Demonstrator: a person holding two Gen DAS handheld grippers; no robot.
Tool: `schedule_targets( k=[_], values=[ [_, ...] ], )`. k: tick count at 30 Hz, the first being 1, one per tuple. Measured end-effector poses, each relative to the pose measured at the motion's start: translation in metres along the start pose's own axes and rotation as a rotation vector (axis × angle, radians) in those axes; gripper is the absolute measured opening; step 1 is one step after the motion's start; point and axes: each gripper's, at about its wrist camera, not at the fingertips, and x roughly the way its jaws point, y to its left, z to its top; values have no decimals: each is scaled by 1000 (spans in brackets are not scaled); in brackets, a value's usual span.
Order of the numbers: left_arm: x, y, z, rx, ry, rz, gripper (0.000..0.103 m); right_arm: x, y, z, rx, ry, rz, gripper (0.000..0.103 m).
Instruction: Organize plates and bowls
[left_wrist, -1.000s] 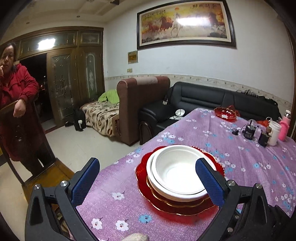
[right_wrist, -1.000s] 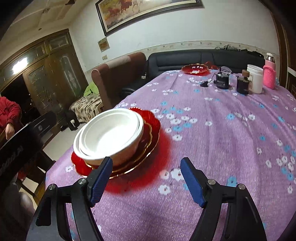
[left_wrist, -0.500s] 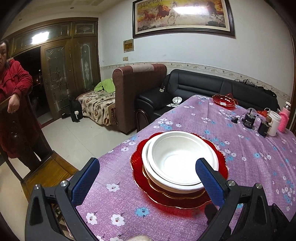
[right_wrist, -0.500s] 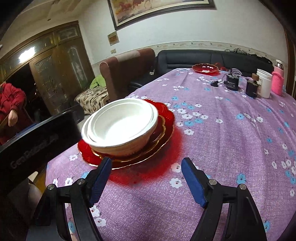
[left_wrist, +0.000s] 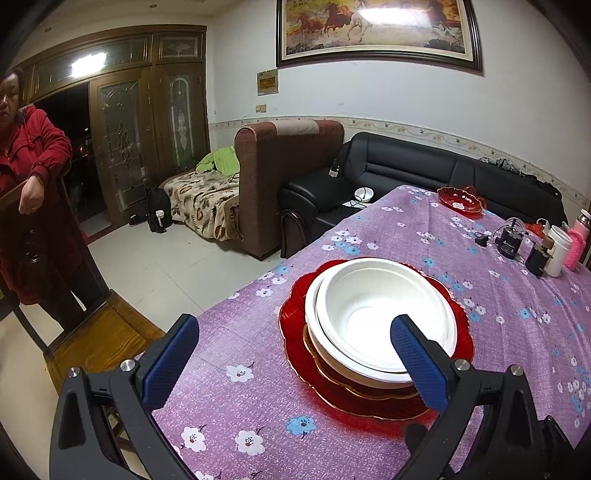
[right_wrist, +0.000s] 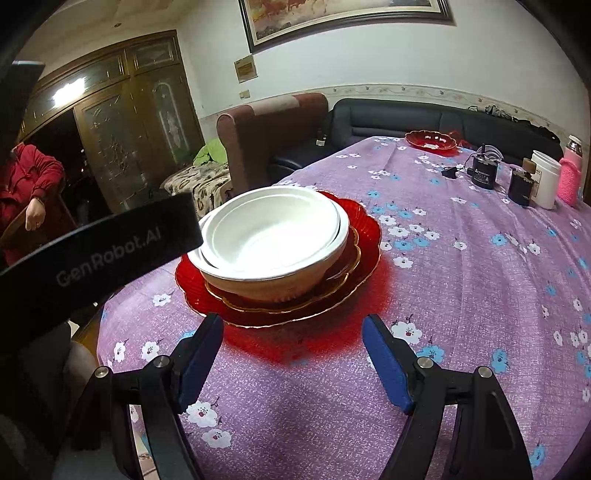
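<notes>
Two nested white bowls (left_wrist: 380, 314) (right_wrist: 273, 236) sit on gold-rimmed red plates (left_wrist: 295, 332) (right_wrist: 365, 236), stacked near the table's left corner. My left gripper (left_wrist: 291, 354) stands open, its right blue pad in front of the bowls' near rim, its left pad over the tablecloth, nothing between them. My right gripper (right_wrist: 291, 358) is open too, short of the plates' near edge with only cloth between its fingers. The left gripper's black body (right_wrist: 99, 247) crosses the right wrist view and hides the bowls' left rim. A further red dish (left_wrist: 460, 199) (right_wrist: 430, 139) lies at the far end.
The table carries a purple flowered cloth (right_wrist: 461, 295). At the far right stand dark small devices (right_wrist: 484, 171), a white cup (right_wrist: 546, 179) and a pink bottle (right_wrist: 570, 177). A wooden chair (left_wrist: 96, 336) and a person in red (left_wrist: 29, 206) are left of the table. Sofas line the wall.
Both views have shifted slightly, so the stack sits a little more to the right before each gripper. The left gripper's body has come into the right wrist view. Both grippers stay open.
</notes>
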Motion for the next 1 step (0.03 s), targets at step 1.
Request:
schedule_targets(
  k=[1],
  values=[
    [0, 0, 0, -1, 1, 0, 103, 0, -1, 1, 5, -1, 0, 82]
  ],
)
